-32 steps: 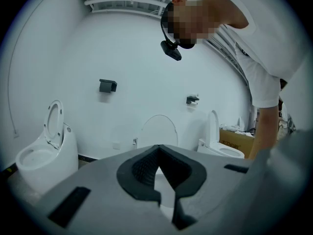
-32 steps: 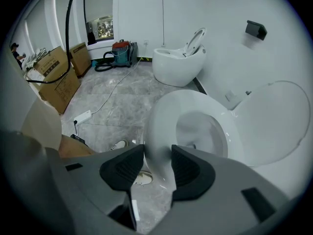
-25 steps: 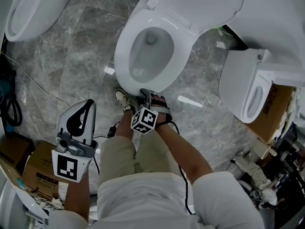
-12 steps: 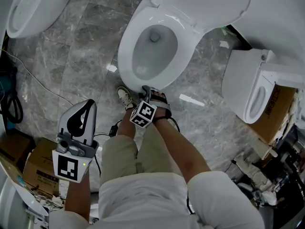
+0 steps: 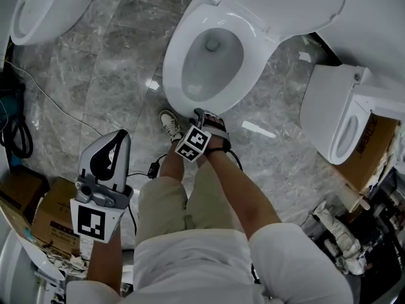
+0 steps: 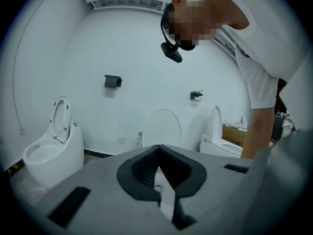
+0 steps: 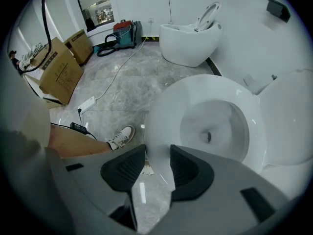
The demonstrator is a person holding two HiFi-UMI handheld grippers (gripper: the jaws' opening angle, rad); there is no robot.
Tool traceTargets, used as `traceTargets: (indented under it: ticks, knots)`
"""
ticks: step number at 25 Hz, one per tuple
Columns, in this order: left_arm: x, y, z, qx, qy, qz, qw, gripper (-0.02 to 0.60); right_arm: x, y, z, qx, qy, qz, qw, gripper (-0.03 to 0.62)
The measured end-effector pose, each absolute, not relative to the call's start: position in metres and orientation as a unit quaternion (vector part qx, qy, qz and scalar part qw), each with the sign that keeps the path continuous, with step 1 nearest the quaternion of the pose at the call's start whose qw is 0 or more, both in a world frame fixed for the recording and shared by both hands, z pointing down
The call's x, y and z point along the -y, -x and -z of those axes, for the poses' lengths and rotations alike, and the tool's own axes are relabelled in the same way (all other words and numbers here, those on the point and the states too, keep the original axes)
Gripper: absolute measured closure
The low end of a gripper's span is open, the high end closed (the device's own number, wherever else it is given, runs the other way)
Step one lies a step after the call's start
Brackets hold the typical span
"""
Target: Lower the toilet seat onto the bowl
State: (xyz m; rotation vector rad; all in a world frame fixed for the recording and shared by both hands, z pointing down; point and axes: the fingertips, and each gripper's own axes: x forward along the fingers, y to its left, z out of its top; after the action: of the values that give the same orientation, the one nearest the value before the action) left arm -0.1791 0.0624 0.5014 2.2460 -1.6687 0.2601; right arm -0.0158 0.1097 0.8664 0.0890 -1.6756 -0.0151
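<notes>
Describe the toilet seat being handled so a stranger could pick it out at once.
On the grey marble floor stand several white toilets; take the middle toilet, just ahead of the person's shoe. Its toilet seat is the oval ring around the bowl. Alone among its neighbours, its front edge is pinched by the right gripper.

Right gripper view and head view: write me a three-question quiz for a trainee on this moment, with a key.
1. Pick one: what sits between the right gripper's fingers? A) a cable B) the front rim of the toilet seat C) nothing
2. True or false: the left gripper is touching a toilet.
3. Short answer: is the toilet lid up or down?
Key: 1 B. 2 false; it hangs apart from all of them, fingers together. 3 up.
</notes>
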Motion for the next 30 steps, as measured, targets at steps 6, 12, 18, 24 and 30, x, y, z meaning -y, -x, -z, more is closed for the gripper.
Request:
traceTargets:
  ticks: [6,12,18,24,30]
  knots:
    - [-0.061,0.183,-0.502,0.587,-0.787,-0.094,0.165,0.578,-0.109,0.016,-0.879,0.732,-0.039,-0.024,0.679,0.437]
    - [-0.061,0.187,-0.499,0.593,-0.783,-0.099,0.163,0.577,-0.109,0.016,-0.884,0.729,-0.04,-0.022,0.683,0.431]
    - [-0.062,0.18,-0.496,0.592,-0.783,-0.097,0.163,0.577,-0.107,0.021,-0.879,0.745,-0.051,-0.079,0.661,0.434]
    - [-0.054,0.162,-0.492,0.583,-0.792,-0.084,0.162,0.577,-0.072,0.016,-0.855,0.761,-0.109,-0.141,0.624,0.414]
    - [-0.032,0.132,-0.466,0.567,-0.807,-0.066,0.15,0.577,-0.031,0.002,-0.791,0.791,-0.171,-0.161,0.565,0.421]
